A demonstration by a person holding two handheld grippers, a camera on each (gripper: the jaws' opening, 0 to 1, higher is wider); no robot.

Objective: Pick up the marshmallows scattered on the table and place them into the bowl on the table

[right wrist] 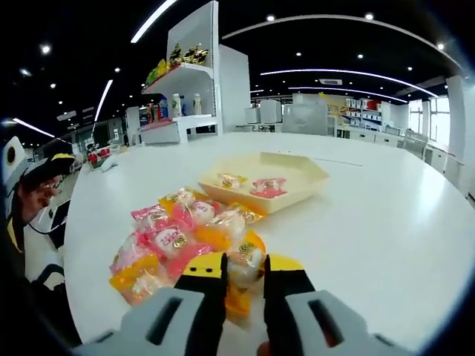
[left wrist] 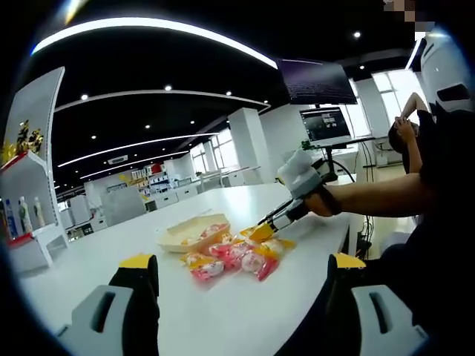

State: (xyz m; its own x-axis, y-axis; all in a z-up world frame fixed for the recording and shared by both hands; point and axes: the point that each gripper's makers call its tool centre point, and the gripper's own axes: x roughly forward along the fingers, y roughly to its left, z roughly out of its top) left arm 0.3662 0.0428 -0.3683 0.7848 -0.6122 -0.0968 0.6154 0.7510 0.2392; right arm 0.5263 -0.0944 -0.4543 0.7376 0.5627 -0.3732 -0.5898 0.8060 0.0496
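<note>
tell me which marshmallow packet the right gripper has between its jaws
The orange-wrapped marshmallow packet at the near edge of the pile, between the right gripper jaws; the other packets lie farther off, two in the bowl.

The left gripper view looked from low over the surface (left wrist: pixel 223 311), set back, toward the marshmallows (left wrist: pixel 234 258) and bowl (left wrist: pixel 185 236). The right gripper view sat close above the same marshmallows (right wrist: pixel 178 237), facing the bowl (right wrist: pixel 297 185) beyond. The 2 views shared pile, bowl and surface.
</note>
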